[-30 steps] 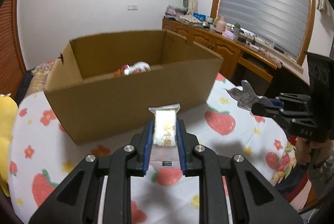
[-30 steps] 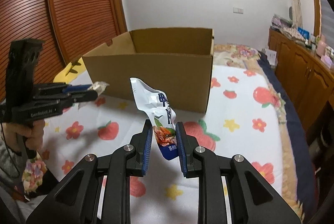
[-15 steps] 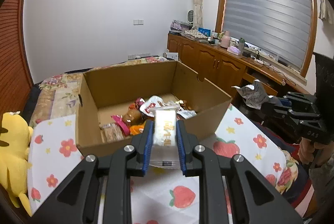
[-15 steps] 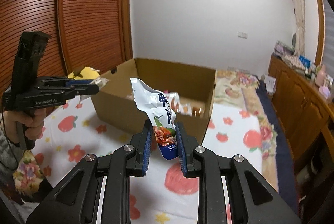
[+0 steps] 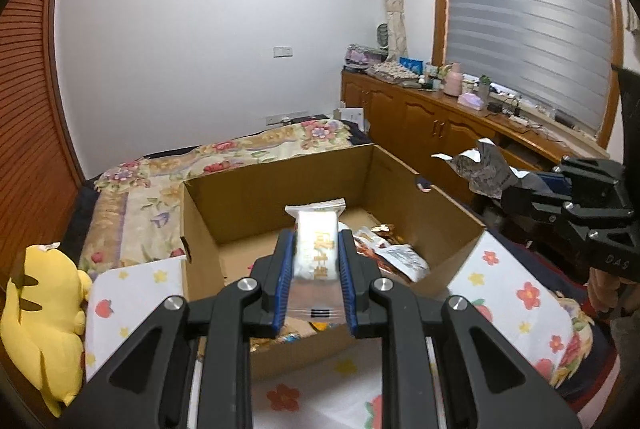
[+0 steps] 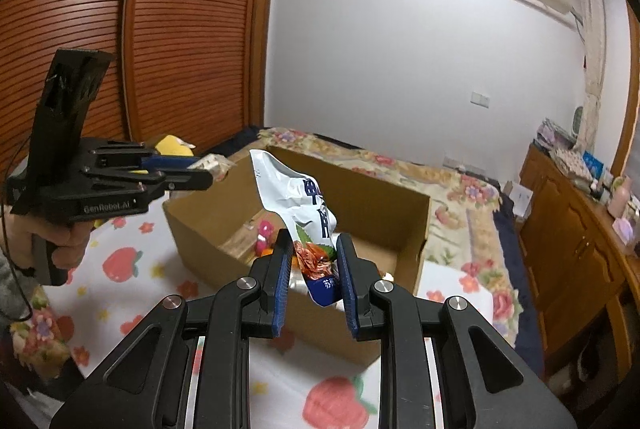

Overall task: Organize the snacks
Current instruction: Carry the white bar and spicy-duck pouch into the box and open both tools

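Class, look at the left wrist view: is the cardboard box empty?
No, the cardboard box already holds several snack packets on its floor.

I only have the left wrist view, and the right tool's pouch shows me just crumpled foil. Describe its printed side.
Observer: In the right wrist view, the right tool is shut on a white pouch with blue characters and a red-orange food picture.
Operator: Report what my tool hides inside the box.
Observer: A pink item lies in the cardboard box, next to something orange.
Operator: Now check my own tool from the side.
Observer: The left tool is shut on its white packet, and a bare hand with a grey sleeve grips the handle.
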`<state>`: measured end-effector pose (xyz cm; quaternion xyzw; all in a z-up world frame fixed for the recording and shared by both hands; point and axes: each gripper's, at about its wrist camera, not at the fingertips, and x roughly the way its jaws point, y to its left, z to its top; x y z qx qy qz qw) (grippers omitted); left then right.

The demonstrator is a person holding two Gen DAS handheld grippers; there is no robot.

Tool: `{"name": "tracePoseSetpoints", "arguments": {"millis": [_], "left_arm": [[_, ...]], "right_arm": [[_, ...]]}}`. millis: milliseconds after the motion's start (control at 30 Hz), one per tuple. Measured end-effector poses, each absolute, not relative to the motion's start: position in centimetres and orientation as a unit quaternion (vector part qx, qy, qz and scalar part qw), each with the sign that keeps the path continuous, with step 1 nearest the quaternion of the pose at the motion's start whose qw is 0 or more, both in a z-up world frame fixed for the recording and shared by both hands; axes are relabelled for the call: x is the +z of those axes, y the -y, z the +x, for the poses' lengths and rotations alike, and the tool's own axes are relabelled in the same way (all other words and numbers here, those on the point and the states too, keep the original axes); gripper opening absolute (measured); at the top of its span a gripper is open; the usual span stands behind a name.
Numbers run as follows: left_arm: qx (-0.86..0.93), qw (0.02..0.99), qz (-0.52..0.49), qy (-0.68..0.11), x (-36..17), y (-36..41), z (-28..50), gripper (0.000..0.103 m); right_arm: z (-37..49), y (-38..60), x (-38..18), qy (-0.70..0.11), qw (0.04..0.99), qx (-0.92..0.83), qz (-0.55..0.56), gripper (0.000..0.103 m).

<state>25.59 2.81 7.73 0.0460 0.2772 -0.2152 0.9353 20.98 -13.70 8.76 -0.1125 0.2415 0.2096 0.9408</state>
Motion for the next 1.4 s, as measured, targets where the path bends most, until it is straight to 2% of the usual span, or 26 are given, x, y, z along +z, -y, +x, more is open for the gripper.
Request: {"name": "tracePoseSetpoints", "arguments": {"millis": [567, 700, 767, 1067, 1100, 1167, 1200, 1400], "left_arm": [[-0.182, 0.918, 0.015, -0.353, 3.0, -3.3, 32.3, 0.019], [-0.180, 0.913, 0.024, -0.365, 1.9, -2.6, 32.8, 0.019], [-0.181, 0.910, 0.029, -0.370, 1.4, -2.4, 32.8, 0.019], [-0.179, 0.903, 0.041, -0.389, -0.2, -1.4, 33.0, 0.022], [-0.179, 0.903, 0.040, -0.389, -0.3, -1.4, 33.0, 0.023], [-0.178, 0.902, 0.038, -0.391, -0.4, -1.3, 33.1, 0.043], [-0.177, 0.903, 0.036, -0.390, -0.4, -1.4, 33.1, 0.046], [-0.173, 0.903, 0.033, -0.392, -0.3, -1.4, 33.1, 0.050]], "right_arm": [[28.2, 10.5, 6.4, -0.270, 0.934, 0.198, -0.122, 0.021], [29.9, 9.9, 4.8, -0.292, 0.929, 0.189, -0.125, 0.013], [30.8, 9.6, 3.3, -0.310, 0.924, 0.186, -0.128, 0.003], [31.5, 9.9, 0.4, -0.342, 0.914, 0.185, -0.119, 0.002], [31.5, 9.9, 0.3, -0.343, 0.913, 0.185, -0.117, 0.002], [31.4, 10.0, 0.1, -0.347, 0.912, 0.188, -0.108, 0.002], [31.6, 10.2, 0.1, -0.348, 0.912, 0.189, -0.105, 0.002], [31.6, 10.6, 0.1, -0.351, 0.914, 0.187, -0.080, 0.002]]}}
